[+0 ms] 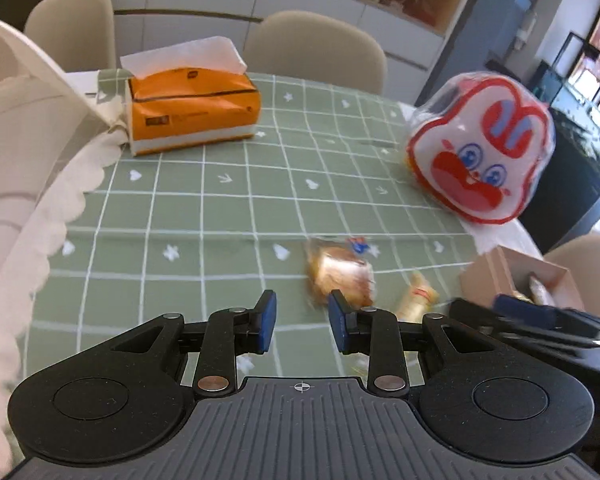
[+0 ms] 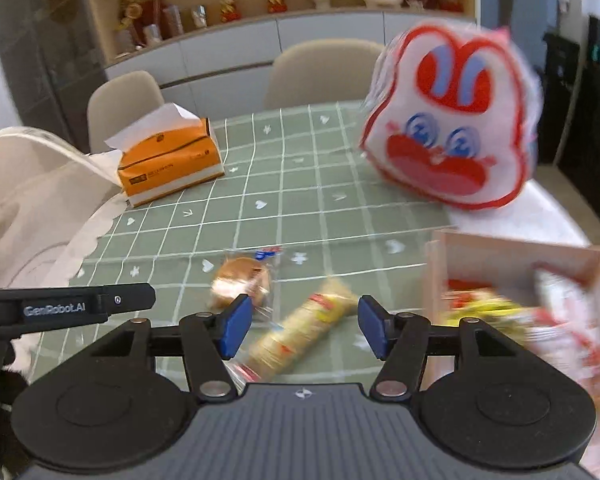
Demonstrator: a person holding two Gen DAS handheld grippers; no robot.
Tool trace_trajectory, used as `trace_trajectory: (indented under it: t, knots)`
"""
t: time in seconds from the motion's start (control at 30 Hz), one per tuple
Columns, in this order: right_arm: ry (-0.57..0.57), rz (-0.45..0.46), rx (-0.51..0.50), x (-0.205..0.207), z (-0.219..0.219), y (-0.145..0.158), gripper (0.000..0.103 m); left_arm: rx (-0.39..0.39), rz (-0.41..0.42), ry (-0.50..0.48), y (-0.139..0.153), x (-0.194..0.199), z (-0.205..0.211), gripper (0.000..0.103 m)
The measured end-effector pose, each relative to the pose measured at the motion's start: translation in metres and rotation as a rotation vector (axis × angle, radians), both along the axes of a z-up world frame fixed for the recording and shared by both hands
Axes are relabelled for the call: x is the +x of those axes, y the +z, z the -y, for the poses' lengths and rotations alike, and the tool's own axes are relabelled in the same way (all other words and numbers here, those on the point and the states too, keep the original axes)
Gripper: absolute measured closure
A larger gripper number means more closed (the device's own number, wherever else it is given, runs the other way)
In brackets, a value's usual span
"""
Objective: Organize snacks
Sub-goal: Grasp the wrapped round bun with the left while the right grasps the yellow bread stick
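1. On the counter (image 2: 320,184), near its front edge, a wrapped bun (image 2: 244,280) and a cracker sleeve (image 2: 300,336) lie side by side.
2. Right gripper (image 2: 305,326) hangs open and empty over the cracker sleeve.
3. Left gripper (image 1: 302,322) is open, empty, beside the bun.
4. Snack box (image 2: 512,256) sits near right, holding packets; rabbit bag (image 2: 452,120) stands behind it.

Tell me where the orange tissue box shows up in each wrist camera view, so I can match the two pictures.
Left wrist view: the orange tissue box sits upper left of centre, at the far left side of the green checked tablecloth.
Right wrist view: the orange tissue box sits left of centre, mid-height, again at the cloth's far left.
Shared landmark: the red-and-white rabbit-face bag, at upper right in both views.
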State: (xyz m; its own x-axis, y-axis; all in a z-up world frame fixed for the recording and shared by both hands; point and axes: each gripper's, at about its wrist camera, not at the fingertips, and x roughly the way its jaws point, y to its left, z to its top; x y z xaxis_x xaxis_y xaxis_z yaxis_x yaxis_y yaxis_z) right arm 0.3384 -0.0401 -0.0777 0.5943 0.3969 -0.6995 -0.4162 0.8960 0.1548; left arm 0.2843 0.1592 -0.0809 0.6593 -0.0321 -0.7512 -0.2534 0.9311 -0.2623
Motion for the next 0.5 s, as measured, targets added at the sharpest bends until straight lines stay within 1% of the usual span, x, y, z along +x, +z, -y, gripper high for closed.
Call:
trace_trajectory:
  t: [0.1, 0.13, 0.23, 0.3, 0.33, 0.37, 0.43, 0.5]
  knots:
    - [-0.051, -0.036, -0.041, 0.020, -0.023, -0.026, 0.044, 0.038, -0.023, -0.052, -0.002, 0.015, -0.007, 0.070]
    - [-0.052, -0.047, -0.052, 0.025, -0.028, -0.034, 0.044, 0.038, -0.024, -0.068, -0.003, 0.020, -0.009, 0.070]
    - [-0.061, -0.084, -0.080, 0.026, -0.031, -0.054, 0.050, 0.010, -0.033, -0.082, -0.010, 0.034, -0.011, 0.070]
    - [-0.032, -0.094, -0.068, 0.019, -0.027, -0.056, 0.062, -0.007, -0.041, -0.095, -0.017, 0.043, -0.009, 0.070]
    - [-0.013, -0.093, -0.072, 0.013, -0.025, -0.056, 0.065, -0.012, -0.048, -0.101, -0.020, 0.047, -0.008, 0.070]
    - [-0.005, -0.089, -0.081, 0.008, -0.023, -0.056, 0.071, -0.018, -0.055, -0.108, -0.024, 0.052, -0.007, 0.070]
    - [0.013, -0.076, -0.096, -0.007, -0.017, -0.056, 0.074, -0.034, -0.062, -0.121, -0.029, 0.058, -0.003, 0.070]
    - [0.013, -0.068, -0.081, -0.022, -0.008, -0.056, 0.074, -0.052, -0.055, -0.123, -0.033, 0.062, -0.001, 0.070]
